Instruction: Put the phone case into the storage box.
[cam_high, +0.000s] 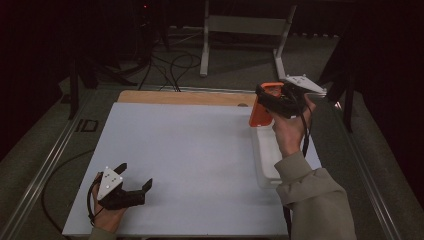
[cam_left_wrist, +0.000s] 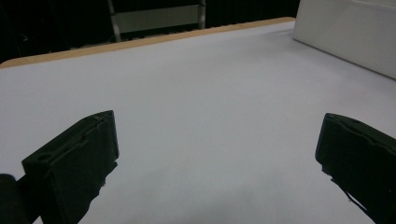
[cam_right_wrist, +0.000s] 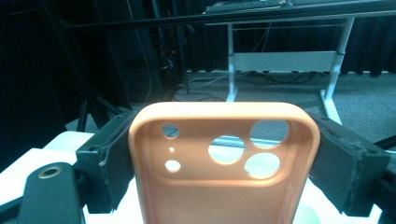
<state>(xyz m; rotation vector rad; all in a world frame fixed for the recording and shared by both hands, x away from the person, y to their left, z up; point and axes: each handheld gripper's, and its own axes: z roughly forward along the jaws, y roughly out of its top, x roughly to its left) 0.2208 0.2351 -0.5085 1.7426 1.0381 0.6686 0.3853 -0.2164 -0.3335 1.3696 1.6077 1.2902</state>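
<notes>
Right hand-held gripper (cam_high: 272, 100) is clamped on an orange phone case (cam_high: 261, 112), jaws pressing its two long edges near the camera-cutout end. In the right gripper view the case (cam_right_wrist: 224, 158) stands upright between the jaws, open inner side toward the camera, so the lens holes stay unobstructed; gripping by the rims likely keeps the soft shell from folding. The case hangs below and ahead of this gripper, lifted clear above the far end of a white tray (cam_high: 267, 160) lying under the person's right forearm. Judgement: the case is either being taken from or carried to that tray.

Left hand-held gripper (cam_high: 131, 189) rests low on the white surface (cam_high: 190, 160), jaws spread wide with nothing between them, well apart from the case; probably parked until needed.
</notes>
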